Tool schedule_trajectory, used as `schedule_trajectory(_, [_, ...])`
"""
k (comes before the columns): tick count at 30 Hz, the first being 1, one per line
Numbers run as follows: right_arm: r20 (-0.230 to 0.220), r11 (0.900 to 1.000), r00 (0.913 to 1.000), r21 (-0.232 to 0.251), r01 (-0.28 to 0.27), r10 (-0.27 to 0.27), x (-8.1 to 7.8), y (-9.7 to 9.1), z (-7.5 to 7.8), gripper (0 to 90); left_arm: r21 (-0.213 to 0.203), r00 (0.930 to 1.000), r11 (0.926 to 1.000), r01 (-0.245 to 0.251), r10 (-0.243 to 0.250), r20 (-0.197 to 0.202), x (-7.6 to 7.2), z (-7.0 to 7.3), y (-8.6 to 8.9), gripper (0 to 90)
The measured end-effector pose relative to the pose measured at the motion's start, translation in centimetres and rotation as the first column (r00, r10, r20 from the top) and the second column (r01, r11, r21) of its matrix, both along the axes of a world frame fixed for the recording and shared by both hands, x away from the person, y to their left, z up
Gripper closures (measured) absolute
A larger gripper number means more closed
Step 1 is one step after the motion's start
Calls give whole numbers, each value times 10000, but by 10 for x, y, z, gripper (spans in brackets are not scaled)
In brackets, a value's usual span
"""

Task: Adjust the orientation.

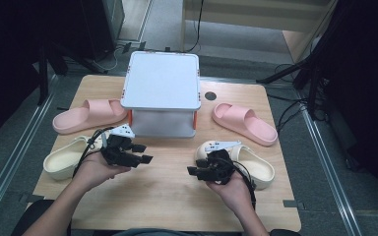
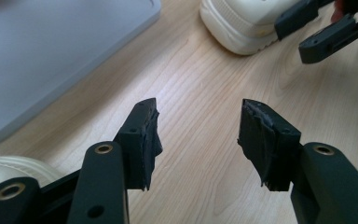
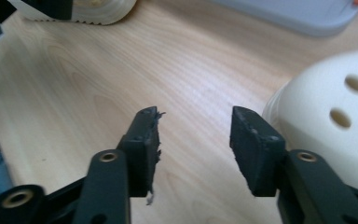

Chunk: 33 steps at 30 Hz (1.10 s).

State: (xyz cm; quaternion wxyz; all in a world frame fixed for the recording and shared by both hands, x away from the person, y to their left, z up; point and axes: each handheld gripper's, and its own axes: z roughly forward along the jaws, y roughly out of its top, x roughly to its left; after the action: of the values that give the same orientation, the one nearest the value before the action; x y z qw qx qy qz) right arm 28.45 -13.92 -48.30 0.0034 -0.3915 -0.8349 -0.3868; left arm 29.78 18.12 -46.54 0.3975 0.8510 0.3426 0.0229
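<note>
Nearby, right cream slipper (image 1: 248, 162) — toe toward table's centre, lengthwise slantwise.

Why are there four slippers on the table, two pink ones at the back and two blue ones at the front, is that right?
Not quite. The two front slippers are cream, not blue: the high view shows one cream slipper on the left and another cream slipper on the right. The two pink slippers do lie farther back on the table.

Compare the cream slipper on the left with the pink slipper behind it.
The cream slipper is pale off-white; the pink slipper is salmon. The cream one lies at the table's near left edge beside the left claw; the pink one lies farther back, against the white box. Both rest sole-down.
</note>
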Motion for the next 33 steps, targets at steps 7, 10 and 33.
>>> schedule_trajectory(7, [204, 10000, 9998, -9, -36, 36, -1, 1, 2, 540, 264, 9994, 9996, 91, -100, 337, -2, 3, 3, 518])
schedule_trajectory(10, [273, 9999, 9996, -124, 59, -55, -3, 5, 7, 563, 362, 9988, 9993, 108, -125, 467, -4, 5, 7, 535])
schedule_trajectory(33, [953, 9950, 9906, -269, -957, 978, 20, 22, 12, 482, 777, 9876, 9859, -1481, 1432, 645, -27, 14, 60, 521])
